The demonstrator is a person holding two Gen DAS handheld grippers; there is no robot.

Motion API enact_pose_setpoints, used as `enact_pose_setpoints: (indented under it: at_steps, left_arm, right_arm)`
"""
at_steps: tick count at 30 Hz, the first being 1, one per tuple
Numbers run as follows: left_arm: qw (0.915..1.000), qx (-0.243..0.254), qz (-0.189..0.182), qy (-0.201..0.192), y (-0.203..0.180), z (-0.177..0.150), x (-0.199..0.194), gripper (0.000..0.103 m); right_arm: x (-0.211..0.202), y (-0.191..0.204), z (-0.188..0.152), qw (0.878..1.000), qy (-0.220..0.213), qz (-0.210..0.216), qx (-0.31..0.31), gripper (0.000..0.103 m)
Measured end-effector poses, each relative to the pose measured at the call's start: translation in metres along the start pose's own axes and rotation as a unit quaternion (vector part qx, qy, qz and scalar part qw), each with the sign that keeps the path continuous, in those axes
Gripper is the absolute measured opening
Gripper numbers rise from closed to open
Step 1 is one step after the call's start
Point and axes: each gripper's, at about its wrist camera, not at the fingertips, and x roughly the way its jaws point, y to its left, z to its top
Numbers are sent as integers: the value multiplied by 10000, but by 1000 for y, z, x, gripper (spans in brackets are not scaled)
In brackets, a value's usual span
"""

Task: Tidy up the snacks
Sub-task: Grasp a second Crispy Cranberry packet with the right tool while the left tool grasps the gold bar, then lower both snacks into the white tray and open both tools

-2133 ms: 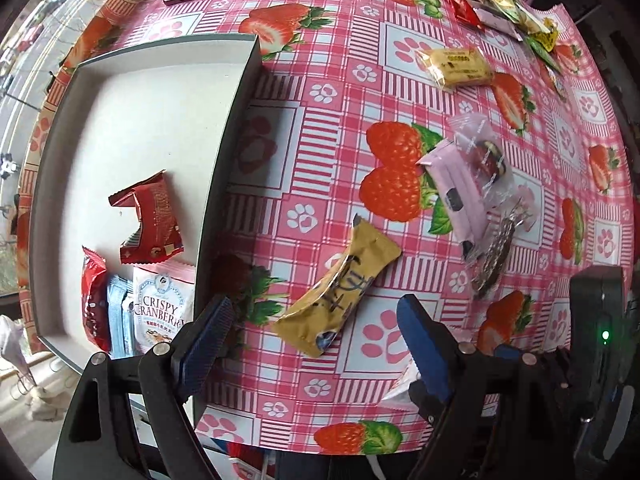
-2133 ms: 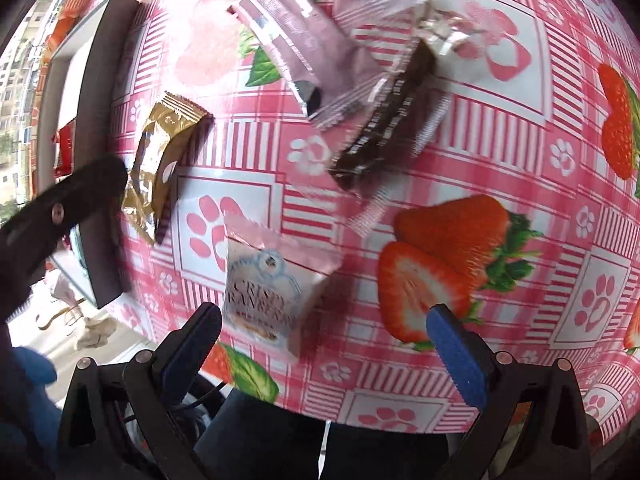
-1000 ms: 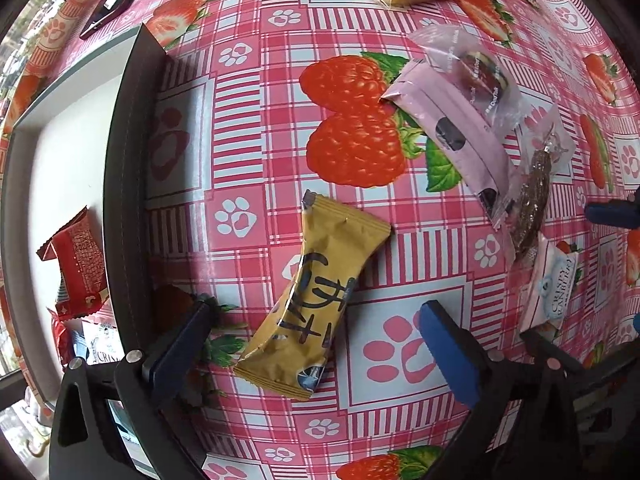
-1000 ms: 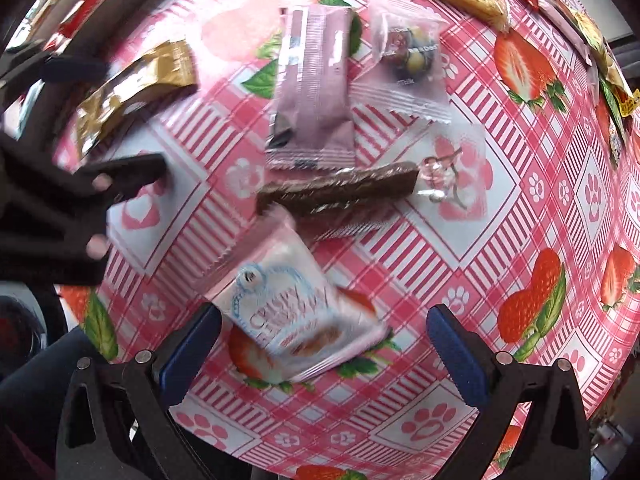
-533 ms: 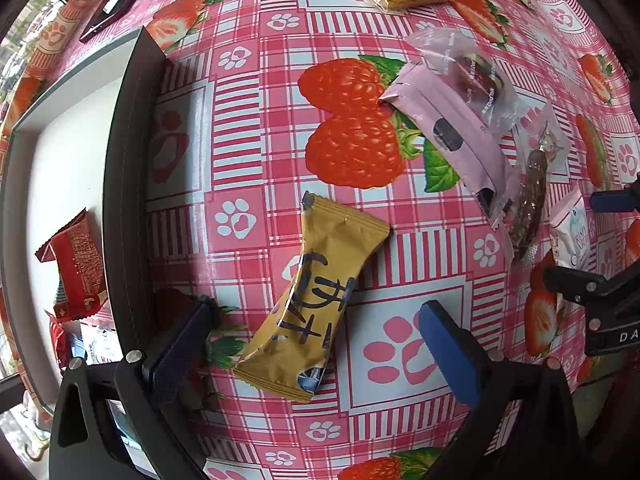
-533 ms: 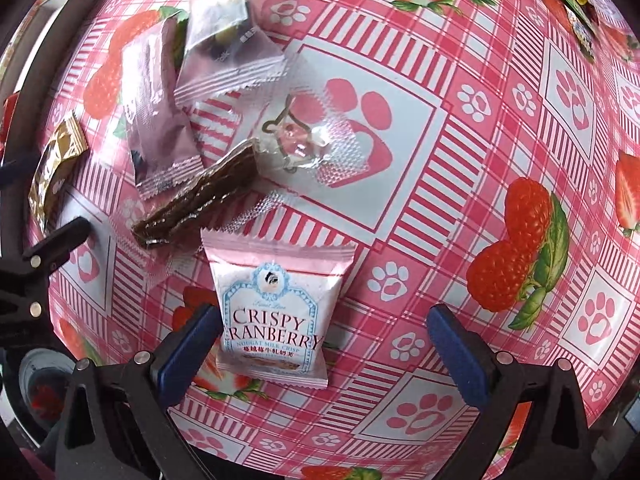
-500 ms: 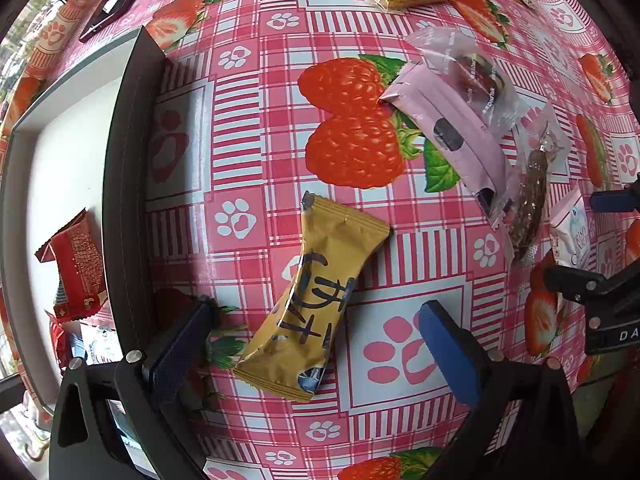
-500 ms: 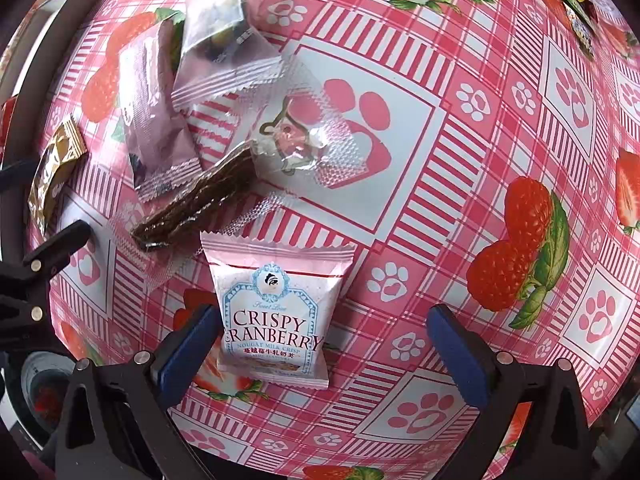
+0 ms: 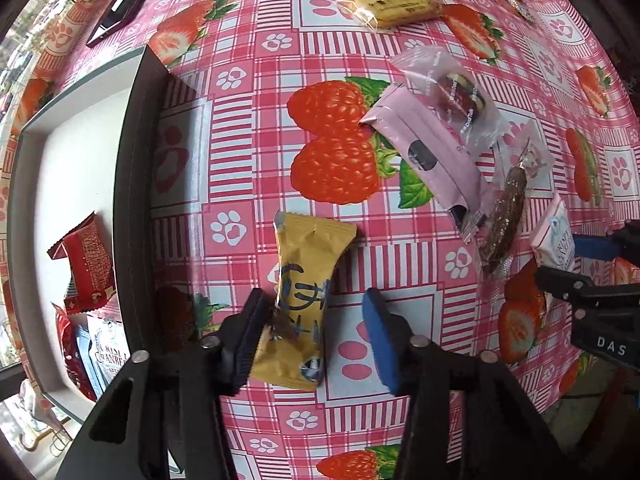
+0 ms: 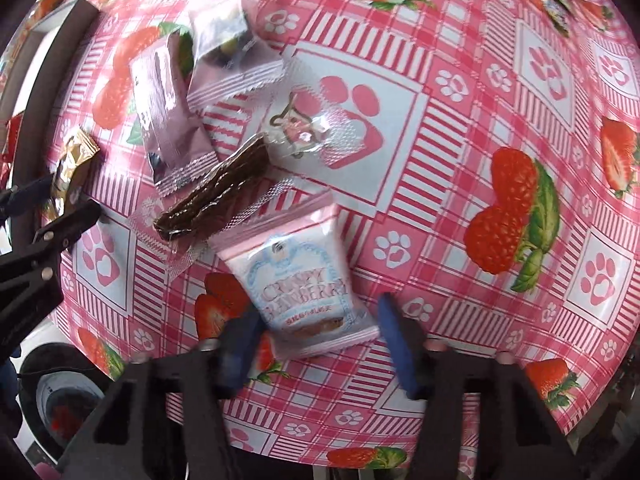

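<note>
My left gripper (image 9: 316, 336) straddles the near end of a yellow snack packet (image 9: 304, 292) on the strawberry tablecloth; the left pad touches it, the right pad stands apart, so the jaws are open. My right gripper (image 10: 320, 340) is open around the near end of a pink Crispy Cranberry packet (image 10: 300, 280), also seen in the left wrist view (image 9: 554, 240). A grey tray (image 9: 136, 168) at the left holds a red packet (image 9: 86, 260) and several others.
A pink wrapper (image 9: 424, 156), a clear wrapped candy (image 9: 456, 96) and a dark brown bar (image 9: 506, 212) lie between the grippers. A yellow bar (image 9: 392, 4) lies farther back, a phone (image 9: 124, 4) at far left. The table's front edge is close below both grippers.
Both grippers have moved down and their jaws have narrowed around their packets. The yellow packet has turned more upright; the cranberry packet has tilted.
</note>
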Motion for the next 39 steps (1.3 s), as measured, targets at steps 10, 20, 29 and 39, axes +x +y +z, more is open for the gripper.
enact_pose_setpoints:
  at_steps: [10, 20, 29, 39]
  left_arm:
    - [9980, -463, -411, -95, 22, 0, -36, 24]
    - [9980, -378, -352, -360, 35, -1, -68, 24]
    - [9949, -669, -294, -693, 95, -6, -87, 24]
    - [9957, -453, -312, -743, 182, -7, -90, 24]
  right_arm:
    - [-31, -56, -7, 9882, -258, 1317, 737, 41]
    - [-77, -62, 4, 9815, -439, 1709, 742, 41]
    - [-112, 11, 50, 9814, -683, 1776, 267, 41]
    - [-137, 125, 100, 9795, -900, 1799, 39, 41]
